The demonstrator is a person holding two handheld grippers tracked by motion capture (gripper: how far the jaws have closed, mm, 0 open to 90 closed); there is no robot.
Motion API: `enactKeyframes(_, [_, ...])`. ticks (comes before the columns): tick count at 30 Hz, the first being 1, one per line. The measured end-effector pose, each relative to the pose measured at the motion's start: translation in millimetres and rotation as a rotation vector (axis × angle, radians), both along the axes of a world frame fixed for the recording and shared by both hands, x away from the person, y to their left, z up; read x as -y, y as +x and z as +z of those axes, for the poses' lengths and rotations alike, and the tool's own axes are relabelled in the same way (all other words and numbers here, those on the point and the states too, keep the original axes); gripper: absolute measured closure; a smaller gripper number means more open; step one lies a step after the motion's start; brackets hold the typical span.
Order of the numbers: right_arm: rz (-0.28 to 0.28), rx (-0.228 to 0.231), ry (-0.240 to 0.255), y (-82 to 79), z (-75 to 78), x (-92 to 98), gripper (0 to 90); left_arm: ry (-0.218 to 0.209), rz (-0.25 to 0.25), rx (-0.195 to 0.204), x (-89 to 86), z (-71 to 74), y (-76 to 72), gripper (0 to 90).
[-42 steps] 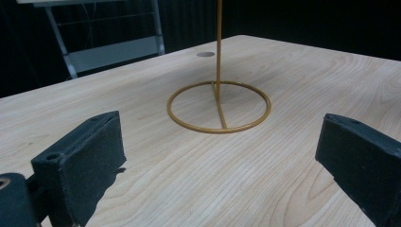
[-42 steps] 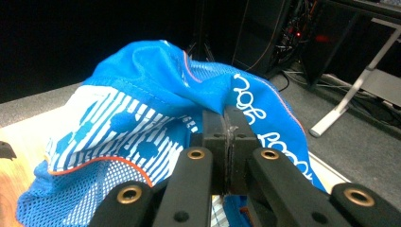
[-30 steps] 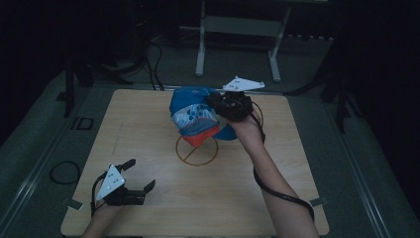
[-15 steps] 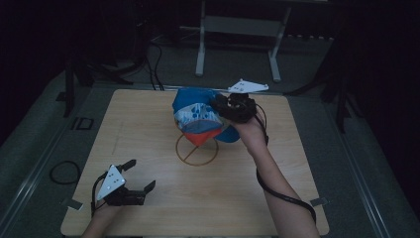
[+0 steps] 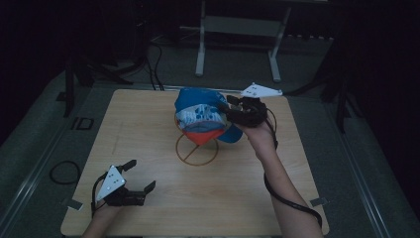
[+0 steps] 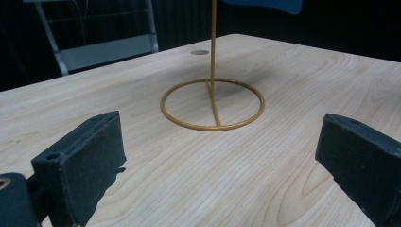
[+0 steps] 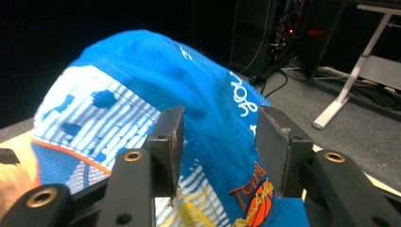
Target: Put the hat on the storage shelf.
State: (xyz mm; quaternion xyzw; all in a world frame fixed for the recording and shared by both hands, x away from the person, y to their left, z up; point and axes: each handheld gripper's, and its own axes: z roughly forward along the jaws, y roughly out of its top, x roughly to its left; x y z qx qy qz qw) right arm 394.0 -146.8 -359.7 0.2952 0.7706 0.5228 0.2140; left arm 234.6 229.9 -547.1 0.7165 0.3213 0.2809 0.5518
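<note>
A blue cap (image 5: 200,111) with a white striped panel and a red underside hangs on a gold wire stand (image 5: 197,151) at the middle of the wooden table (image 5: 148,124). My right gripper (image 5: 227,108) is at the cap's right side. In the right gripper view its jaws have just been opening; they stand apart around a fold of the cap (image 7: 142,85) and the pads do not press on it, so the right gripper (image 7: 220,127) is open. My left gripper (image 5: 142,174) rests near the table's front left corner, open and holding nothing. In the left gripper view the left gripper (image 6: 220,132) faces the stand's ring (image 6: 213,104).
A grey metal frame (image 5: 237,29) stands on the floor behind the table. A cable loop (image 5: 62,171) lies on the floor to the left. The right gripper's cable (image 5: 287,198) trails along the forearm. A small round grey mark (image 6: 202,52) sits on the tabletop beyond the stand.
The right gripper has drifted a little to the right beside the cap and its jaws have spread wider. The cap stays on the stand. The left gripper has not moved.
</note>
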Motion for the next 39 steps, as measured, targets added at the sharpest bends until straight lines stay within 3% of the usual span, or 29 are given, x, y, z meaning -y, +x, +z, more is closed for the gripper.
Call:
enactKeyframes(7, [0.013,-0.003,0.022,-4.9,-1.2,11.2,45.3,0.001,-0.007,-0.003,1.8,-0.9,0.7,2.4])
enactKeyframes(15, [0.029,-0.016,0.015,-13.2,-10.8,18.8,42.6,-0.001,-0.009,-0.006,1.6,-1.2,0.9,2.4])
enactKeyframes(21, [0.07,-0.031,0.018,-20.9,-17.6,19.4,31.2,-0.004,-0.011,-0.008,1.8,-1.6,0.9,2.4])
enactKeyframes(24, [0.113,-0.038,0.035,-28.1,-24.6,20.5,17.7,0.0,-0.01,-0.006,1.8,-1.6,0.8,2.4])
enactKeyframes(28, [0.138,-0.039,0.02,-35.1,-35.1,20.5,13.3,0.001,-0.012,-0.006,2.2,-1.9,0.4,2.4])
enactKeyframes(34, [0.147,-0.01,0.007,-41.5,-50.6,23.0,13.4,0.0,-0.014,-0.004,3.5,-2.1,0.5,2.4])
enactKeyframes(39, [0.149,-0.013,-0.017,-45.2,-61.8,24.1,13.4,0.001,-0.02,-0.003,4.7,-2.4,0.3,2.4])
